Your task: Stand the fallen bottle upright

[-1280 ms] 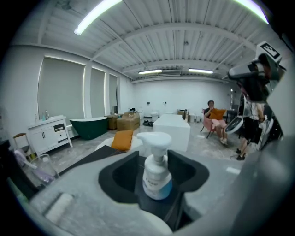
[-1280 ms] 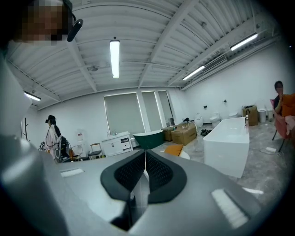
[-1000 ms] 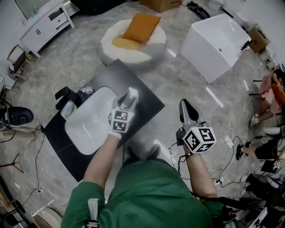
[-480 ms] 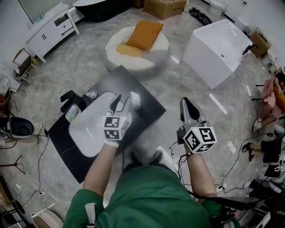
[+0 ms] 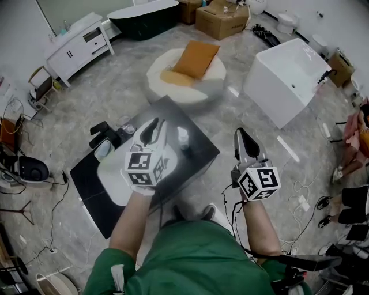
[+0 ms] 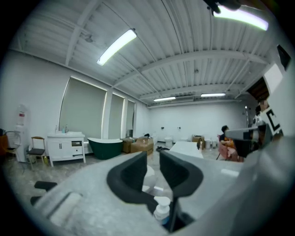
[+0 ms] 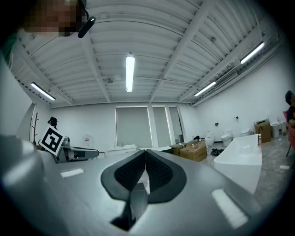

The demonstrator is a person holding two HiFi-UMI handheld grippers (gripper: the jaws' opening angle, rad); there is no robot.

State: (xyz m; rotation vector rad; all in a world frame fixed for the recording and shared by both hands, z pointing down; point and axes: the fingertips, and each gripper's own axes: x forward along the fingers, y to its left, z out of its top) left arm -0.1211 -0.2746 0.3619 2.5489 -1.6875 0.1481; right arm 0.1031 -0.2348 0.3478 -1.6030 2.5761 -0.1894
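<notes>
A small white pump bottle [image 5: 183, 138] stands upright on the black counter [image 5: 196, 151], right of the white basin [image 5: 112, 170]. My left gripper [image 5: 158, 124] hangs above the basin, left of the bottle and clear of it. Its jaws are closing with nothing between them. In the left gripper view the bottle's pump top [image 6: 162, 209] shows below the left gripper [image 6: 153, 162]. My right gripper [image 5: 239, 135] is held over the floor to the right of the counter. In the right gripper view the right gripper [image 7: 145, 154] is shut and empty.
A black faucet [image 5: 102, 132], a glass [image 5: 124, 122] and a small dish [image 5: 104, 151] sit at the basin's far left. Beyond are a round white pouf with an orange cushion [image 5: 190, 66], a white tub [image 5: 288, 69], cardboard boxes [image 5: 222, 14] and a white cabinet [image 5: 78, 43]. Cables lie on the floor [image 5: 300, 201].
My left gripper has drawn away from the bottle to the left and risen, its jaws narrowing. The bottle stays upright on the counter. My right gripper rose a little.
</notes>
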